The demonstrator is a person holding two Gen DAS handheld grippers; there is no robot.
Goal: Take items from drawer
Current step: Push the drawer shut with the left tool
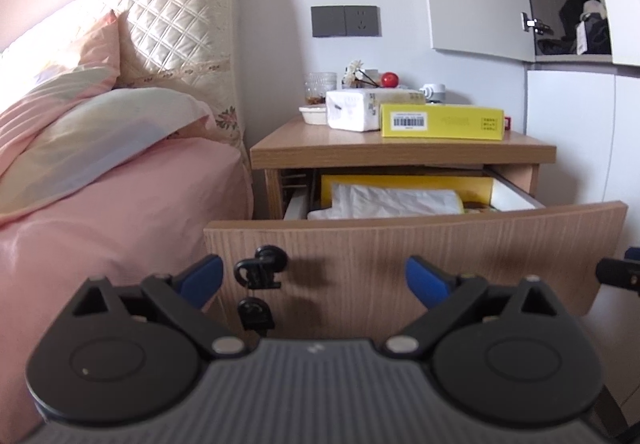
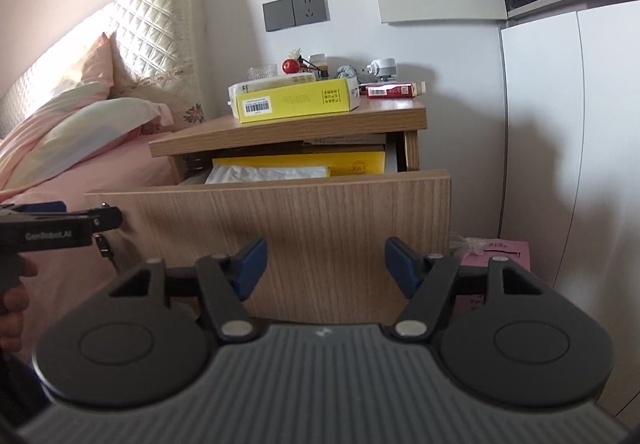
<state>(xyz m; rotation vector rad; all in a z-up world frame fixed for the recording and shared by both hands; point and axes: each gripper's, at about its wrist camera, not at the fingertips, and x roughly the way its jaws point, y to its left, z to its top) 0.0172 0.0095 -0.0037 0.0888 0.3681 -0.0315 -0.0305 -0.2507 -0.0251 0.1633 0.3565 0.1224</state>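
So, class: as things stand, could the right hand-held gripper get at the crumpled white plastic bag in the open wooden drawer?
Probably yes: the drawer stands open, the bag lies uncovered on top, and the open right hand-held gripper must only clear the front panel.

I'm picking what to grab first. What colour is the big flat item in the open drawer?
Yellow: the flat item lies under a white bag, clearest in the right wrist view.

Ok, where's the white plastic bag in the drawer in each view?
Left wrist: white plastic bag sits just above centre, behind the drawer front, on the yellow box.
Right wrist: the bag shows left of centre, barely above the drawer's edge.
Shared landmark: grey wall socket.
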